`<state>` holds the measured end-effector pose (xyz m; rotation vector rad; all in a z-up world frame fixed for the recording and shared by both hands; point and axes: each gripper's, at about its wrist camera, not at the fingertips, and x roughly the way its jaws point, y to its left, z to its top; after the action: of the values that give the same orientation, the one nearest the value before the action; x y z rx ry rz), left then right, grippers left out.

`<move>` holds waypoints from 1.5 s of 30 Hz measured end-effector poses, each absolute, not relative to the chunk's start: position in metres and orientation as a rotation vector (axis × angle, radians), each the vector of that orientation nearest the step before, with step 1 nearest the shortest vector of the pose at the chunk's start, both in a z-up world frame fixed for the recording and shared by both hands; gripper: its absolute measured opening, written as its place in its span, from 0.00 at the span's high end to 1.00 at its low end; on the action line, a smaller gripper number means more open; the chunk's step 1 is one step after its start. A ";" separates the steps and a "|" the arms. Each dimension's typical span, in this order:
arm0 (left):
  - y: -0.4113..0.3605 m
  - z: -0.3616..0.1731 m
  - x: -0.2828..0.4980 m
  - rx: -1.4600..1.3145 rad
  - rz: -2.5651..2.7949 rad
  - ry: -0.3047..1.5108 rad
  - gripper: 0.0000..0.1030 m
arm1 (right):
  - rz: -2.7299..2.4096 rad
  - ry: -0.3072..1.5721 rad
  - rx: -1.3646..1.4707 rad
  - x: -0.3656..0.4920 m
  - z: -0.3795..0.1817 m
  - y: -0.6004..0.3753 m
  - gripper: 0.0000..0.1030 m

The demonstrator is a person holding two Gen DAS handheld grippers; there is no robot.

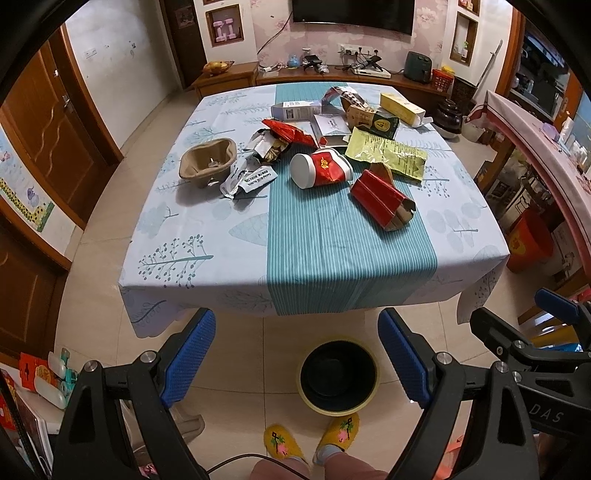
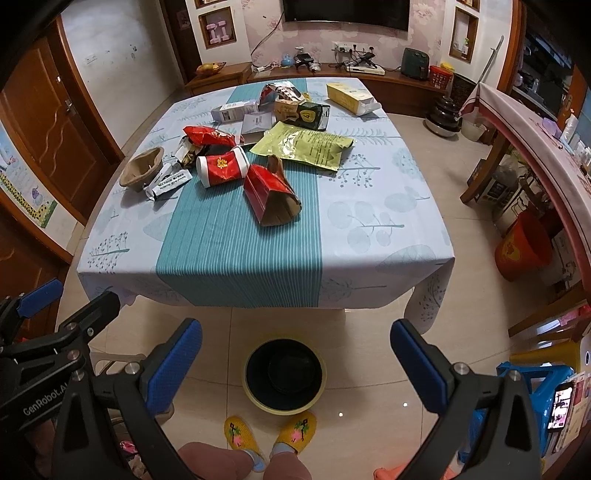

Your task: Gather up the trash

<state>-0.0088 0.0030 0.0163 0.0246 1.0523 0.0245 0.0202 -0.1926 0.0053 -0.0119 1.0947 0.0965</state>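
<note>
Yellow slippers (image 1: 312, 439) at bottom centre, wall-mounted television (image 1: 352, 13) at top, wooden door (image 1: 44, 122) at left.

Readable lettering on the tools and one packet

The left tool (image 2: 37, 314) is showing "GenRobot.AI", the right tool (image 1: 517, 321) is showing "DAS", and the dark green packet (image 1: 384, 125) is bearing "4".

A home living room is indicated by the wall-mounted television (image 1: 352, 14), wooden doors (image 1: 40, 122) and clothed table (image 1: 207, 236).
</note>
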 end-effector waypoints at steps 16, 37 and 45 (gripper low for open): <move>0.008 0.021 -0.005 0.006 0.046 1.056 0.15 | 0.128 1.082 -0.020 0.029 0.007 -0.188 0.01; 0.069 0.029 0.054 -0.091 0.110 1.047 0.15 | 0.177 1.099 -0.020 0.079 0.007 -0.159 0.14; 0.107 -0.001 0.142 -0.116 0.007 1.200 0.15 | 0.094 1.205 0.082 0.142 -0.016 -0.159 0.21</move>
<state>0.1420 0.1074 -0.0014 -0.1156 1.1998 0.0066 0.1419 -0.1589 -0.0155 0.0816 1.2054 0.0937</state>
